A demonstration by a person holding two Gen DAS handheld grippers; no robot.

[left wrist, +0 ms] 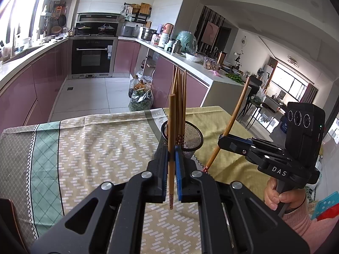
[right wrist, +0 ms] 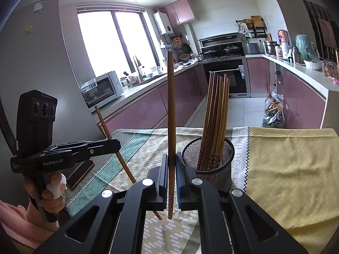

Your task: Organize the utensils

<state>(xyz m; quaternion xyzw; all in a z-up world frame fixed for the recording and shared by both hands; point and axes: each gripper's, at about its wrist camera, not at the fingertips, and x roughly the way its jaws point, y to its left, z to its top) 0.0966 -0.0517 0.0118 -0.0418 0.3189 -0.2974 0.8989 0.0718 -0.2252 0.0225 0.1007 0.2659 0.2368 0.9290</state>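
- Chopsticks are the job: each pair of tongs is clamped on one stick, jaws nearly together around the thin shaft.
- Left tongs [left wrist: 172, 169] grip a chopstick [left wrist: 172, 131] that stands almost upright, patterned tip hanging just below the jaws, plain end up.
- Right tongs [right wrist: 172, 177] hold the other chopstick [right wrist: 170, 110], also near vertical, flowered tip down; seen from the left wrist it leans as a slanted rod.
- Just beyond both sits the mesh cup [right wrist: 208, 148] on the tabletop [right wrist: 286, 169], already holding a bundle [right wrist: 216, 114] of sticks, flowered ends down, leaning slightly.
- From the right tongs the cup lies ahead and to the right; from the left tongs it sits straight ahead, rim right behind the held stick, so the left hand looks nearer.
- I judge either stick needs lifting until its lower tip clears the rim, then lowering in, long axis kept upright.
- Far back: kitchen counters, oven, window.
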